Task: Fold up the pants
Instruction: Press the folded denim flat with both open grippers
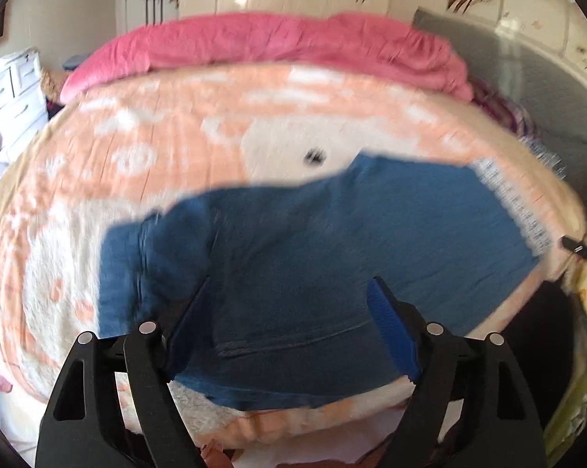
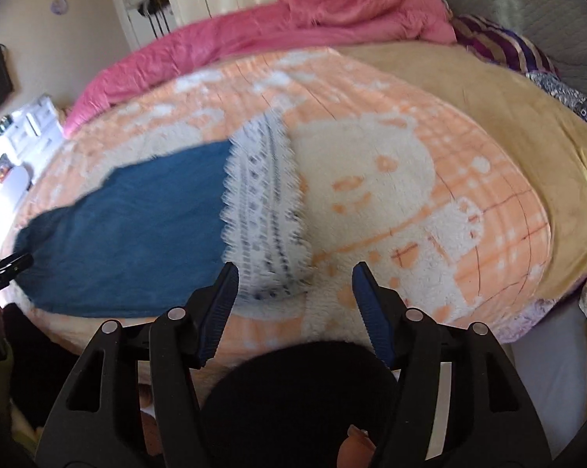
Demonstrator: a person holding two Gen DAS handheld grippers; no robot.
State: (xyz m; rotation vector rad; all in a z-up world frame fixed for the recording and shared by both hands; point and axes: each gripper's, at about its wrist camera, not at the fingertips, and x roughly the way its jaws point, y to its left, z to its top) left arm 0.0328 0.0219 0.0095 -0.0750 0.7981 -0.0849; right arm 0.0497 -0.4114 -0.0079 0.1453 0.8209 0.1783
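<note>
Blue lace-hemmed pants (image 1: pixel 313 241) lie flat, apparently folded lengthwise, on the peach blanket (image 1: pixel 157 144); left gripper (image 1: pixel 289 292) and right gripper (image 2: pixel 295 277) hover spread and empty. Crosswise folds likely remain.

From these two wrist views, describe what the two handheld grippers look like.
Both match. The left gripper and the right gripper each have black plastic linkage arms with triangular cut-outs and round silver pivot pins. Their fingers carry blue ribbed pads. No cables or markings are visible.
</note>
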